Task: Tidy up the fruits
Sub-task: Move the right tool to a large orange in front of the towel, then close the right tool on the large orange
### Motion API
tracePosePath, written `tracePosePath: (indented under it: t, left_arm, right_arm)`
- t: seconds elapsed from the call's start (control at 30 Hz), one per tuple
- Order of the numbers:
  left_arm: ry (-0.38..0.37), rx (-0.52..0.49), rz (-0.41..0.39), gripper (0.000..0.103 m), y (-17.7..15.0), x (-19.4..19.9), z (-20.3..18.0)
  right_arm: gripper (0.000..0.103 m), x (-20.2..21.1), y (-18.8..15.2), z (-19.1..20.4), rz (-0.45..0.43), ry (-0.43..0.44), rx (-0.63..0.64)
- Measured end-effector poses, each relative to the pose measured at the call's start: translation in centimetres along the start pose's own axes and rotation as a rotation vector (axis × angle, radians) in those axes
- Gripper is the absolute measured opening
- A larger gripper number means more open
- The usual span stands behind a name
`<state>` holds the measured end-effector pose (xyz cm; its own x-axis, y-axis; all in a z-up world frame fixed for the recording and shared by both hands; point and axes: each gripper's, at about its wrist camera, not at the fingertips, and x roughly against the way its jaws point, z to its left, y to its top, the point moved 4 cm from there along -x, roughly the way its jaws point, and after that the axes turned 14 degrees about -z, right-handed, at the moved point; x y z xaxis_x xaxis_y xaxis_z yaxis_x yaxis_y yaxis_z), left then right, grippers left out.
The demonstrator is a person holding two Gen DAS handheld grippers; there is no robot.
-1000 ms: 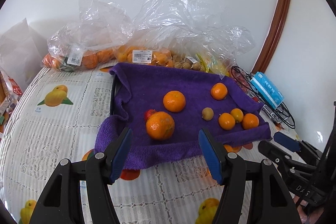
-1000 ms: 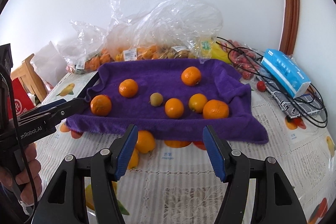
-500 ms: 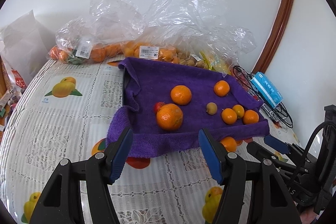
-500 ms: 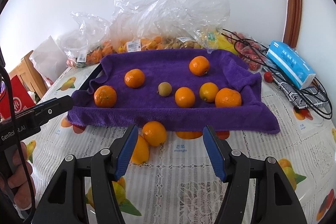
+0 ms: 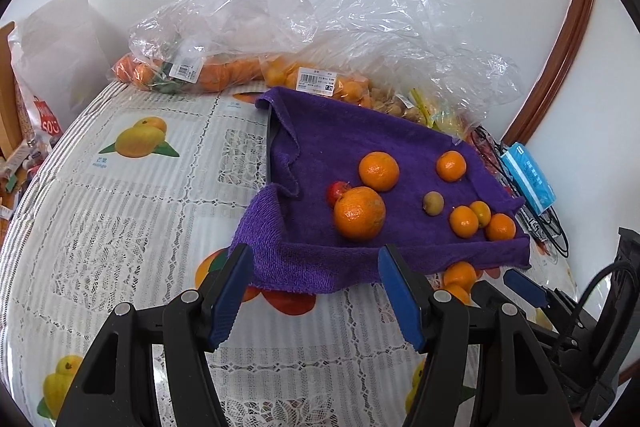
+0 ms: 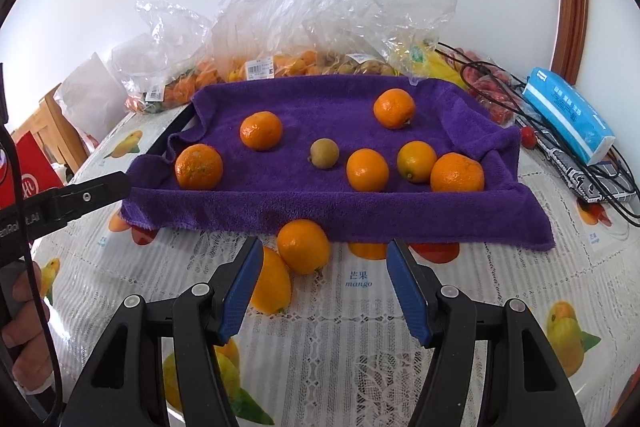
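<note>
A purple towel [image 5: 320,147] [image 6: 340,107] covers a tray and holds several oranges, among them a large one [image 5: 359,213] [image 6: 199,166], a small brown fruit [image 5: 433,203] [image 6: 324,153] and a small red fruit [image 5: 337,191]. Two oranges [image 6: 303,246] [image 6: 270,281] lie on the tablecloth in front of the towel, just ahead of my right gripper [image 6: 324,291], which is open and empty. My left gripper [image 5: 316,291] is open and empty, short of the towel's front left corner.
Clear plastic bags of oranges and other fruit [image 5: 224,71] [image 6: 280,63] lie behind the towel against the wall. A blue tissue pack [image 6: 568,115] [image 5: 528,179] and black cables [image 6: 600,171] sit at the right. A white bag [image 5: 56,51] stands at far left.
Both grippers have drawn back from the towel, the left also shifting left. The two oranges on the tablecloth have come fully into the right wrist view. Both stay open.
</note>
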<state>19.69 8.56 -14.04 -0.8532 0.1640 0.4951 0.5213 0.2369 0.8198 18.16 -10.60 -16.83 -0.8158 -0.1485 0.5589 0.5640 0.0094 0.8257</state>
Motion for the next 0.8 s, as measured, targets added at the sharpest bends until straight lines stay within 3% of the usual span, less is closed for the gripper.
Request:
tracePosePath:
  t: [0.13, 0.2, 0.5, 0.6, 0.8]
  left_arm:
    - [0.002, -0.008, 0.01, 0.063, -0.2, -0.3, -0.2]
    - [0.0, -0.01, 0.013, 0.063, -0.2, -0.4, -0.3]
    - [0.0, -0.038, 0.015, 0.063, -0.6, -0.5, -0.9]
    - [-0.001, -0.034, 0.018, 0.063, -0.6, -0.6, -0.8]
    - [-0.003, -0.028, 0.016, 0.063, -0.6, -0.5, -0.8]
  right_arm:
    - [0.046, -1.2, 0.1, 0.0, 0.025, 0.012, -0.013]
    - [0.044, -1.7, 0.2, 0.0, 0.043, 0.034, -0.03]
    - [0.043, -3.1, 0.0, 0.5, 0.06, 0.033, -0.01]
    - [0.032, -3.5, -0.2, 0.2, 0.08, 0.045, -0.023]
    - [0.032, -2.9, 0.0, -0.1, 0.058, 0.043, -0.028]
